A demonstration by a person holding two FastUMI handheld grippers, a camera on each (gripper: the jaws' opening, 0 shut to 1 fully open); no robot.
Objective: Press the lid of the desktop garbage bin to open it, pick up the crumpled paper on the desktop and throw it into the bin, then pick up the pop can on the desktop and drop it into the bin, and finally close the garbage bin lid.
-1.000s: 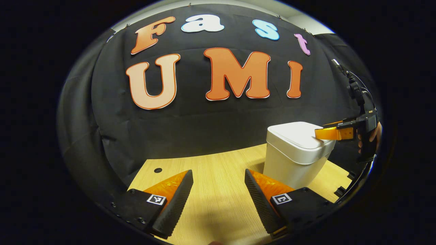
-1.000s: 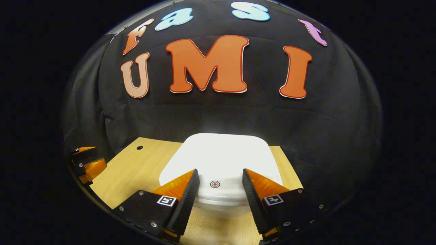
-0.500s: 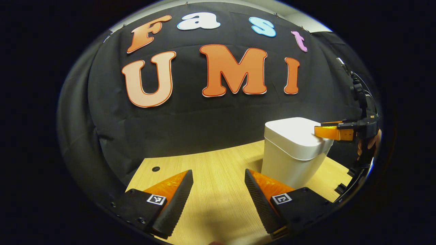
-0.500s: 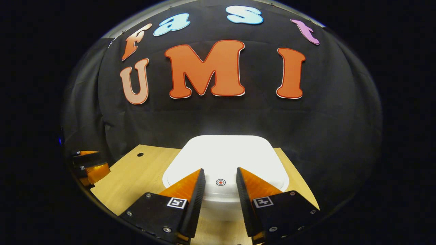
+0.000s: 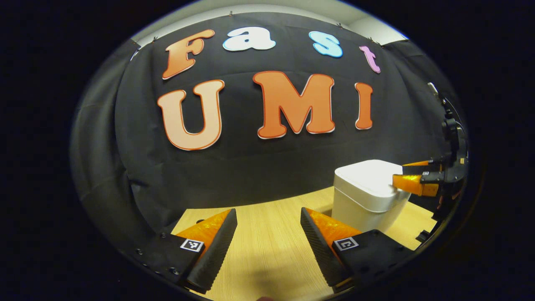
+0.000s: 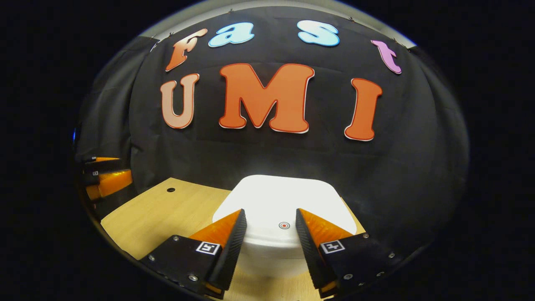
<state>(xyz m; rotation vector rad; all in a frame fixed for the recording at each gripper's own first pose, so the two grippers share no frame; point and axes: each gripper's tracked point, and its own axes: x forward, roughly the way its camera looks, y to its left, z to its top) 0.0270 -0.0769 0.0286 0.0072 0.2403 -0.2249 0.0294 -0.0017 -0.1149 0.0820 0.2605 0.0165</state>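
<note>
In the left gripper view, the left gripper point(image 5: 268, 217) hovers over the pale wooden tabletop point(image 5: 267, 246), jaws apart and empty; the white plastic lidded garbage bin point(image 5: 368, 196) stands to its right, lid down, the right gripper point(image 5: 401, 175) at the lid's edge. In the right gripper view, the right gripper point(image 6: 269, 219) stands parted over the bin's lid point(image 6: 284, 200), straddling a small red ring mark point(image 6: 284, 225); the left gripper point(image 6: 106, 177) sits far left of the bin.

Light wood desktop point(image 5: 271, 251); small round hole point(image 6: 170, 190) near far left corner; black cloth wall point(image 6: 267, 154) behind.
</note>
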